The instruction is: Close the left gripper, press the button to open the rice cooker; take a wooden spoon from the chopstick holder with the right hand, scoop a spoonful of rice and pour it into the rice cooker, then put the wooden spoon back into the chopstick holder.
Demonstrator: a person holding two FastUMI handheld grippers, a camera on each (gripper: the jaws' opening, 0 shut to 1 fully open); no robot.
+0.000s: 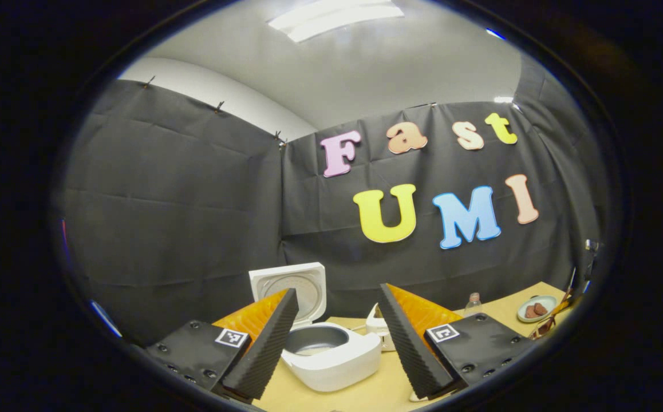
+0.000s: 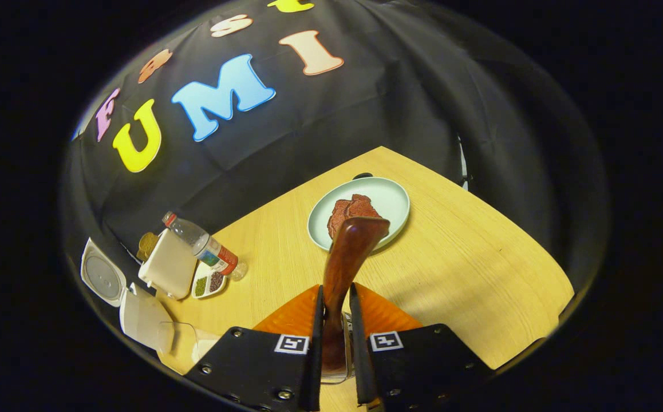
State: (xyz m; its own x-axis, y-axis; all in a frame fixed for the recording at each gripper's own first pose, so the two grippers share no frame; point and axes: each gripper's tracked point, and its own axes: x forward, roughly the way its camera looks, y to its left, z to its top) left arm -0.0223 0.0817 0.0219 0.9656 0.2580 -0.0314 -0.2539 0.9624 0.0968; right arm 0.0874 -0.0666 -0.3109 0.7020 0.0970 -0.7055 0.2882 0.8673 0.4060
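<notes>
Wooden spoon (image 2: pixel 347 252) clamped in right gripper (image 2: pixel 337 320) jaws; left gripper (image 1: pixel 337 337) jaws wide, empty; rice cooker (image 1: pixel 326 349) lid up.

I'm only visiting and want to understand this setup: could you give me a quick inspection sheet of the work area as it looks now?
Surface: wooden table, bare at its right part.
Job's things: rice cooker lid up, pot visible; wooden spoon held by its handle.
Clutter: plate with brown food; water bottle lying down; white box; small dish of grains.
Grippers: left gripper open, before the cooker; right gripper shut on the spoon.
Cables: nothing seen.
Surroundings: black cloth wall, ceiling light.
</notes>
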